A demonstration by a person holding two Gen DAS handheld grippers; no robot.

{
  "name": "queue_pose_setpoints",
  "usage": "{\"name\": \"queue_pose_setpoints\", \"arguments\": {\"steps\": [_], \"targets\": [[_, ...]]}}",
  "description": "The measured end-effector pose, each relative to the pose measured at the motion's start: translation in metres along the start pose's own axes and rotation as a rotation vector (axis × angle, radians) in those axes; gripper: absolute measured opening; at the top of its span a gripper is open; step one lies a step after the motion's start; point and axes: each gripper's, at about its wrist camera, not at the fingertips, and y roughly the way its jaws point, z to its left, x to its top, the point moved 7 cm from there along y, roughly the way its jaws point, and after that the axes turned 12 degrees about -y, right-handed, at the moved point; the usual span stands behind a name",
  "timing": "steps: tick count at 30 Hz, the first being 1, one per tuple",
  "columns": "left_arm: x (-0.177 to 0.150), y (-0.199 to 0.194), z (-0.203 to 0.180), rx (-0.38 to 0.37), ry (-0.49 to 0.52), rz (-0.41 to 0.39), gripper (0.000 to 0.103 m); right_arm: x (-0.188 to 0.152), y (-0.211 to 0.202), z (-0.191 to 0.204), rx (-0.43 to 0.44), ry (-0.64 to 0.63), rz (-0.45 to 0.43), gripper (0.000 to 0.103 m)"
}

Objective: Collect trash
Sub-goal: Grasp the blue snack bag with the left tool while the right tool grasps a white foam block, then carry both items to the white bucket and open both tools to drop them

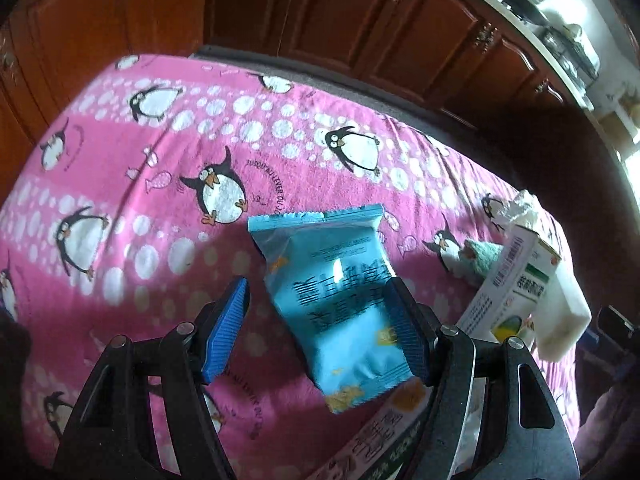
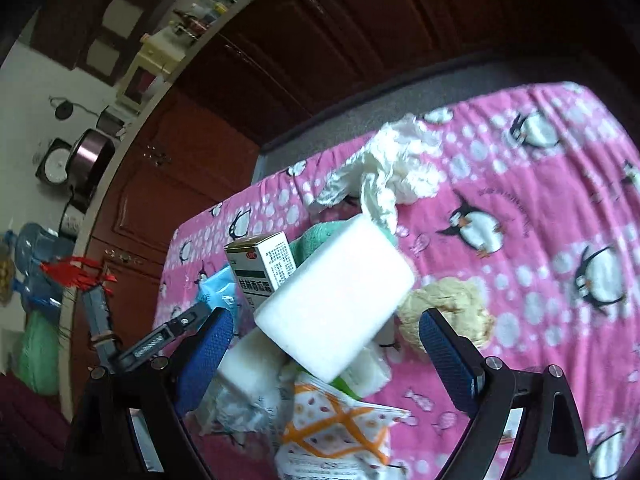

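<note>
In the left wrist view a light blue snack packet [image 1: 338, 300] lies on the pink penguin cloth [image 1: 160, 184]. My left gripper [image 1: 318, 332] is open; its right pad [image 1: 404, 336] touches the packet's edge and the left pad stands apart. To the right lie a white medicine box [image 1: 508, 284] and a white foam block [image 1: 564, 320]. In the right wrist view my right gripper [image 2: 328, 354] is open over a heap: the foam block [image 2: 336, 304], the medicine box [image 2: 264, 264], the blue packet [image 2: 218, 288], an orange-patterned wrapper [image 2: 336, 436], crumpled white tissue [image 2: 392, 168] and a beige wad [image 2: 448, 308].
Dark wooden cabinets [image 1: 360, 20] run behind the table's far edge. A teal cloth [image 1: 482, 260] lies beside the medicine box. A printed wrapper [image 1: 380, 440] lies under my left gripper. The pink cloth [image 2: 540, 220] stretches right of the heap. The left gripper's arm [image 2: 160, 340] shows at left.
</note>
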Motion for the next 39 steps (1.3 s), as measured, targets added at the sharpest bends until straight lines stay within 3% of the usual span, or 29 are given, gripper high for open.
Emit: {"name": "queue_pose_setpoints", "arguments": {"steps": [8,11,12,14,15,18,25,27,29,38,39], "targets": [[-0.002,0.017,-0.021,0.006,0.036,0.03,0.069,-0.004,0.018,-0.002,0.039,0.073,0.007,0.09],[-0.006,0.025,-0.025,-0.003,0.038,0.049,0.069,-0.007,0.019,0.0,0.038,0.068,0.001,0.07],[-0.009,0.027,-0.025,-0.005,0.04,0.061,0.068,-0.009,0.019,0.0,0.046,0.067,0.002,0.058],[-0.01,0.027,-0.026,-0.036,0.038,0.063,0.056,-0.015,0.02,0.002,0.076,0.057,0.011,0.047],[-0.011,0.025,-0.027,-0.058,0.041,0.067,0.043,-0.017,0.018,0.004,0.075,0.047,0.008,0.044],[-0.01,0.016,-0.028,-0.034,0.063,0.038,0.033,-0.019,0.01,0.011,0.064,-0.002,-0.018,0.042],[-0.01,-0.007,-0.016,-0.028,0.076,-0.008,0.026,-0.022,0.008,0.012,0.079,0.013,0.003,0.042],[-0.008,-0.014,-0.015,-0.036,0.078,-0.018,0.025,-0.022,0.005,0.011,0.071,0.027,0.009,0.067],[-0.008,-0.02,-0.015,-0.042,0.08,-0.03,0.025,-0.02,-0.003,0.01,0.071,0.04,-0.014,0.074],[-0.011,-0.039,-0.015,-0.08,0.085,-0.054,0.024,-0.02,0.009,0.003,0.023,0.061,0.036,0.073],[-0.012,-0.04,-0.015,-0.082,0.084,-0.054,0.024,-0.022,0.013,0.002,0.019,0.066,0.05,0.066]]}}
